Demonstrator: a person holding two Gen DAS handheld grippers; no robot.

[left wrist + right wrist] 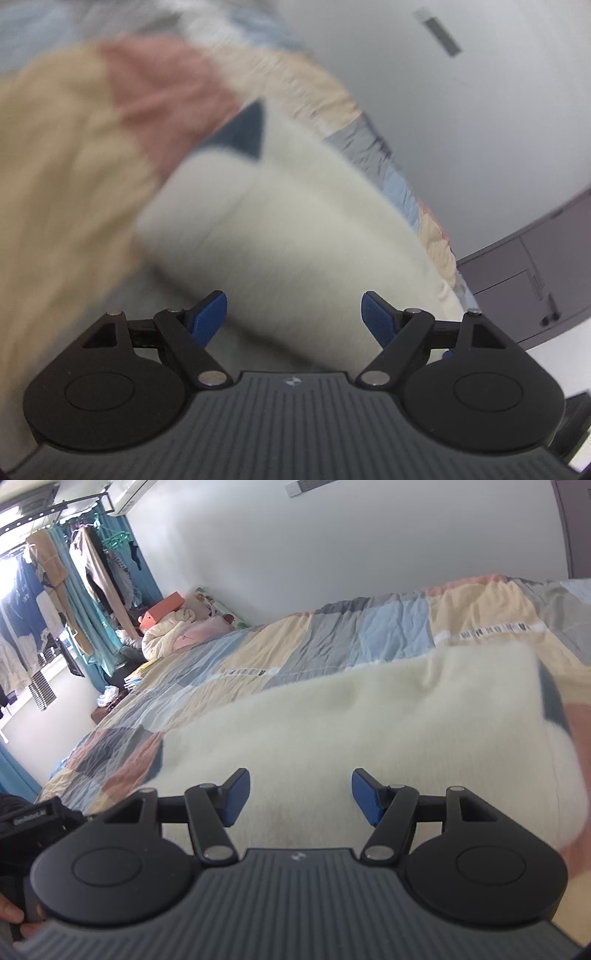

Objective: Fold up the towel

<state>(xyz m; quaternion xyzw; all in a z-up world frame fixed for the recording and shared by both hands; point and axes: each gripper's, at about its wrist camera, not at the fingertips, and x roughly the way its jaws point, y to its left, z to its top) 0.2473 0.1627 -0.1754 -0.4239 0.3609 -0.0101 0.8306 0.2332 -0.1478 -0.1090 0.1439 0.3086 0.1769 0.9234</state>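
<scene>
A cream fluffy towel [288, 229] lies on a patchwork bedspread [66, 177]; this left wrist view is motion-blurred. My left gripper [293, 317] hovers over the towel's near part, open, with nothing between its blue pads [208, 317]. In the right wrist view the same towel [351, 731] spreads wide across the bedspread [295, 646], its far right corner slightly rumpled. My right gripper [300, 795] stands open just above the towel's near edge, holding nothing.
A white wall [332, 546] runs behind the bed. A grey-purple cabinet [524, 273] stands at the right. At the far left hang clothes on a rack [55, 590] by teal curtains, and bedding is piled [177, 631] at the bed's end. A hand [14, 919] holds the other gripper's handle.
</scene>
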